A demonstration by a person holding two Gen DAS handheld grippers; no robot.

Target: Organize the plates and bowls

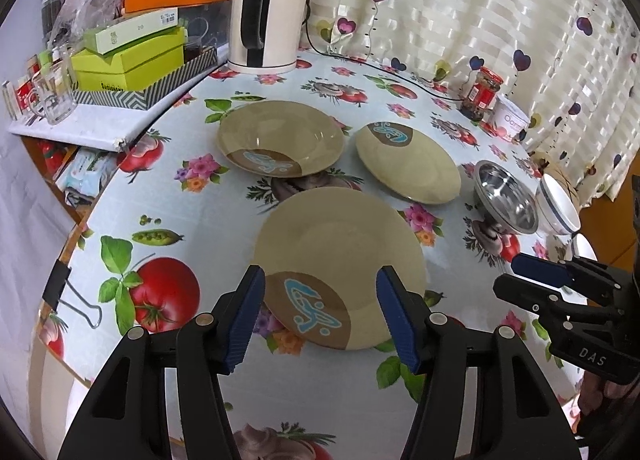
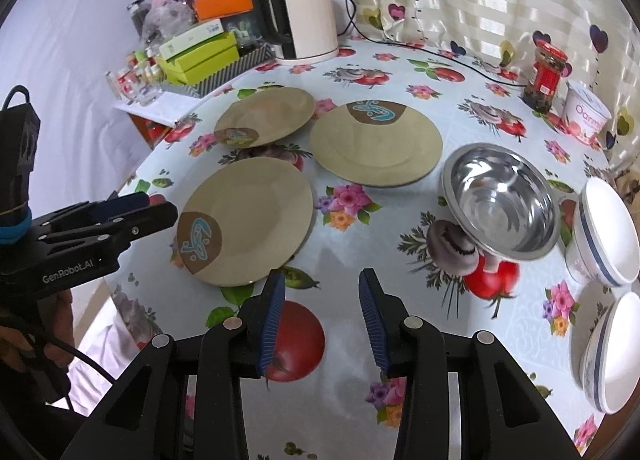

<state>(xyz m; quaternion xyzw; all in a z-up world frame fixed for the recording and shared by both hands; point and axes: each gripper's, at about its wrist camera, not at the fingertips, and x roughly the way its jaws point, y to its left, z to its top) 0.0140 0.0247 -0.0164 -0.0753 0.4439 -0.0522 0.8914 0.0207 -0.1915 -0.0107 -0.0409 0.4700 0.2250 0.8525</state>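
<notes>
— While we hover over the worktop, where's the nearest plate?
— Its near rim lies between our wide-open left tongs, untouched; two more plates lie beyond it, with the steel bowl right of them.
— Right tongs?
— Partly open, holding nothing.

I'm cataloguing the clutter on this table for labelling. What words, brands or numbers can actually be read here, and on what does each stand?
"GenRobot.AI": on the body of the left gripper.
"DAS": on the body of the right gripper.
"Oarm...", cut off: on the white tub.
Red jar label: too blurred to read.
Green boxes and white box: print too small to read.
</notes>
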